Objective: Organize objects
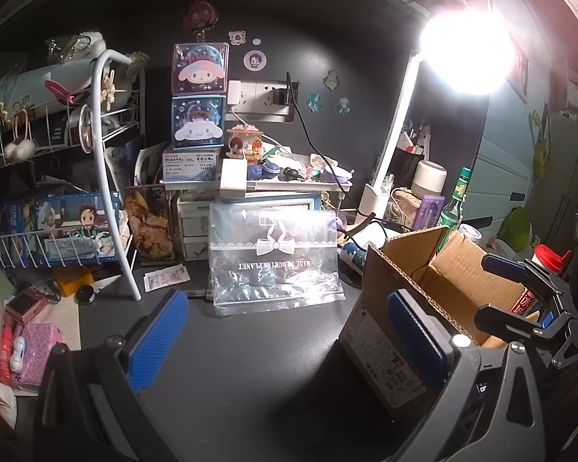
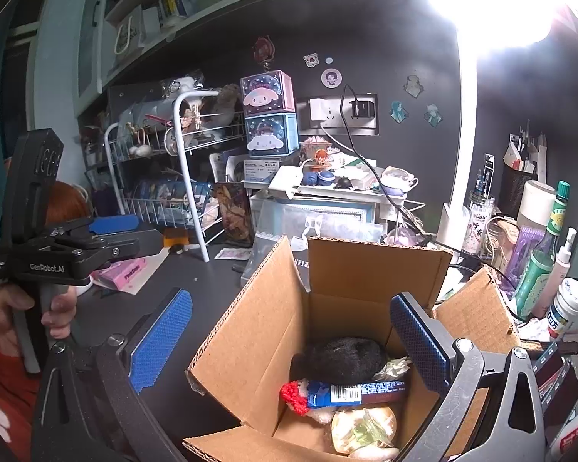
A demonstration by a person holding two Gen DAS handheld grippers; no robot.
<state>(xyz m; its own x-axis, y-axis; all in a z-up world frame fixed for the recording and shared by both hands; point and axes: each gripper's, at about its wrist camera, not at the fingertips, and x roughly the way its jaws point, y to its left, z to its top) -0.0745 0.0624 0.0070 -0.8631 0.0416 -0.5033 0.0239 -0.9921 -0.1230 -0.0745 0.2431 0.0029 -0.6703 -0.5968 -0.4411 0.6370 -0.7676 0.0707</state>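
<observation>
My right gripper (image 2: 289, 340) hangs over the open cardboard box (image 2: 250, 331), jaws spread wide and holding nothing; its right finger dips inside the box's rim while the left finger sits outside, over the dark desk (image 2: 196, 281). In the box I see a black furry lump (image 2: 339, 358) near the middle, a blue wrapped bar (image 2: 362, 390) with a barcode lying across at 6 o'clock from it, a red knitted bit (image 2: 294, 394) touching the bar's left end, and a pale crinkly packet (image 2: 364, 429) lowest of all. All four flaps stand up.

My left gripper (image 1: 287, 340) is also spread wide and empty, out over bare desk, with the box's near corner at 3 o'clock, just behind its right finger. At 12 o'clock from it a clear plastic pouch (image 1: 275, 258) with a white bow print leans upright against the small drawers (image 1: 194, 227). At 9 o'clock a white wire rack (image 1: 57, 246) holds picture cards (image 1: 77, 223) in its lower basket. A green bottle (image 1: 454, 208) stands beyond the box.
</observation>
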